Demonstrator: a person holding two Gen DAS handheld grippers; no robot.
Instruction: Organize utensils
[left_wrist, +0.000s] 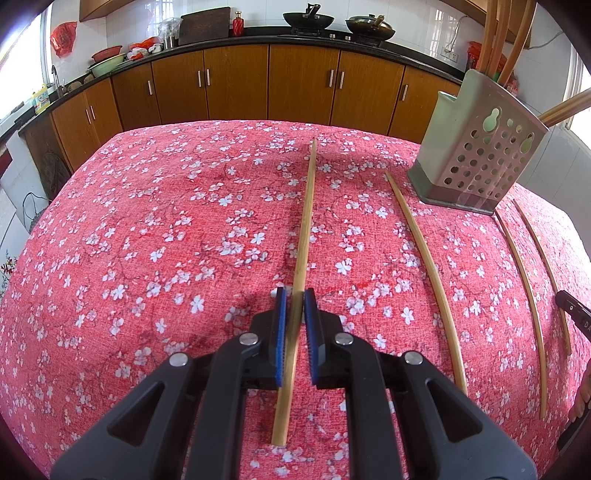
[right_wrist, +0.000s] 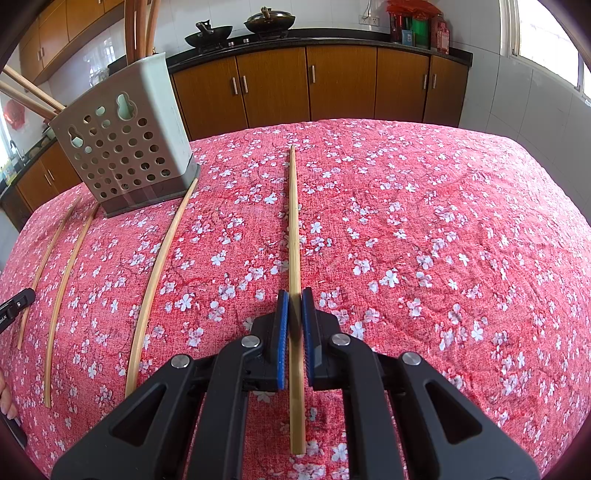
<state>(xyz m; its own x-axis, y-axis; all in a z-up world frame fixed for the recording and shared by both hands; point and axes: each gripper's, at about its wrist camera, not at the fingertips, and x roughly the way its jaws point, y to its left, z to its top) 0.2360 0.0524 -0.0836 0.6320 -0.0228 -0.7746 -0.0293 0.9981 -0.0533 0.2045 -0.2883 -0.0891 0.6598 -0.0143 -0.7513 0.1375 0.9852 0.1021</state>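
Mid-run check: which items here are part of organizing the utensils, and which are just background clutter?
Job: left tongs shut on one chopstick; right tongs shut on another chopstick; two loose chopsticks; perforated holder.
Lying about: woks, red bottle, basins, cutting board on the counter.

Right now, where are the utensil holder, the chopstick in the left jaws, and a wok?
utensil holder (left_wrist: 480, 158), left wrist view, on its perforated front wall.
chopstick (left_wrist: 306, 221), left wrist view, on the shaft beyond the jaws.
wok (left_wrist: 306, 20), left wrist view, on its dark bowl.
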